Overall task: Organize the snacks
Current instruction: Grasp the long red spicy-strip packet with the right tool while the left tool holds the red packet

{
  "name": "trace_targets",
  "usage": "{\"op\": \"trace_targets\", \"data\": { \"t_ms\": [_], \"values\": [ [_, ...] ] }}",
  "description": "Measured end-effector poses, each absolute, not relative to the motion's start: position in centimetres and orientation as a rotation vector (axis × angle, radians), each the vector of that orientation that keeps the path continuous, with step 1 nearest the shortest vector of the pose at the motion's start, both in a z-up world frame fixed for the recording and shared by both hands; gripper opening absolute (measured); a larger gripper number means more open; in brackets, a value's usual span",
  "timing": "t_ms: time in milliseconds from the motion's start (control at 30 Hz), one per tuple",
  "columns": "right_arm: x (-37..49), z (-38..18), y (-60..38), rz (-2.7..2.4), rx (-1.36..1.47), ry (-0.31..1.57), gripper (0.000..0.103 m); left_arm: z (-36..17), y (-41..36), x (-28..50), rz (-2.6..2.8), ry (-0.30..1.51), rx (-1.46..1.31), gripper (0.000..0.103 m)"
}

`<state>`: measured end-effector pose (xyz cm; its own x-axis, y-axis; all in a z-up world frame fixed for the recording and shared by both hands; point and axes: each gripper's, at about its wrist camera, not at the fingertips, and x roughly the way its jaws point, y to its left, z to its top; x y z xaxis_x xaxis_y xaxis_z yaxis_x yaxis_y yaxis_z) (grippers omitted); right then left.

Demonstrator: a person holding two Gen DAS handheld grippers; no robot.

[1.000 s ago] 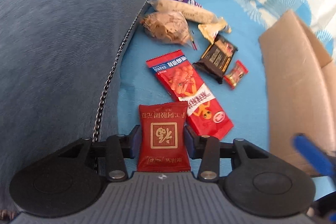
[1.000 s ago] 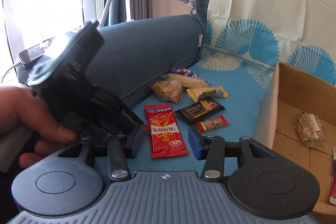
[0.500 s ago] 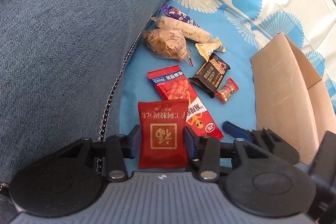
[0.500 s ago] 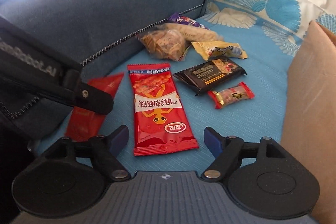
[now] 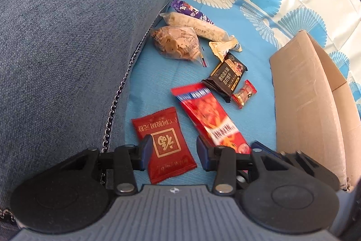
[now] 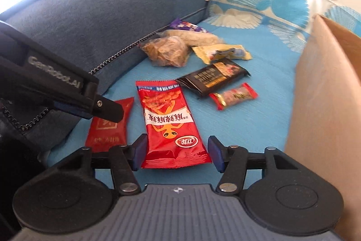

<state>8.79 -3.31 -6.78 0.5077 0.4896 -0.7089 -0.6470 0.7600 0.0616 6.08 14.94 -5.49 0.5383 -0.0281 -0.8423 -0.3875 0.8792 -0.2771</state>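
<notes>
Left wrist view gives you the dark blue sofa cushion (image 5: 67, 42) filling the whole left half of the frame, with the blue patterned cover (image 5: 158, 87) running up the middle and the cardboard box (image 5: 309, 94) standing along the right edge. Your left gripper (image 5: 172, 151) sits at the bottom centre with its jaws apart; the small red packet (image 5: 163, 143) lies tilted between them, brushing the left pad and clear of the right one. Just right of it, the long red snack bag (image 5: 205, 114) slants toward the lower right, blurred in this view. In the right wrist view your right gripper (image 6: 177, 154) is spread wide at the bottom centre, its pads on either side of that bag's near end, not pressing it. Above, at mid-frame, lie the black bar (image 5: 226, 76) and the little red candy (image 5: 244, 94) beside it. Higher still, against the cushion seam, you have the clear bag of crisps (image 5: 176, 42), the long pale roll (image 5: 194, 24), the yellow wrapper (image 5: 224, 47) and the purple wrapper (image 5: 187, 10) bunched together.
</notes>
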Motion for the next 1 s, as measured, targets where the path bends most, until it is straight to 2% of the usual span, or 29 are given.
{"op": "trace_targets", "data": {
  "t_ms": [167, 400, 567, 733, 833, 900, 933, 967, 1000],
  "values": [
    [6.6, -5.6, -4.4, 0.582, -0.254, 0.838, 0.059, -5.8, 14.9, 6.4, 0.208, 1.018, -0.473, 0.047],
    [5.0, -5.7, -6.1, 0.59, -0.129, 0.942, 0.062, -6.5, 14.1, 7.3, 0.208, 1.088, -0.42, 0.048],
    [5.1, -6.1, -5.3, 0.635, -0.173, 0.861, 0.069, -6.5, 13.8, 7.3, 0.247, 1.075, -0.388, 0.052],
    [6.3, -7.0, -4.3, 0.659, -0.188, 0.883, 0.069, -6.7, 13.7, 7.9, 0.264, 1.092, -0.358, 0.064],
    [6.6, -7.5, -4.0, 0.651, -0.199, 0.89, 0.069, -6.9, 13.7, 8.2, 0.279, 1.101, -0.35, 0.065],
    [6.5, -7.6, -3.8, 0.649, -0.213, 0.881, 0.067, -7.1, 13.6, 8.4, 0.289, 1.101, -0.342, 0.065],
    [6.5, -7.6, -3.8, 0.645, -0.212, 0.876, 0.057, -7.1, 13.5, 8.5, 0.294, 1.101, -0.332, 0.065],
    [6.4, -7.5, -3.9, 0.642, -0.206, 0.874, 0.052, -7.1, 13.3, 8.6, 0.299, 1.1, -0.319, 0.065],
    [6.4, -7.4, -4.1, 0.635, -0.201, 0.872, 0.052, -7.2, 13.0, 8.8, 0.303, 1.101, -0.299, 0.065]
  ]
}}
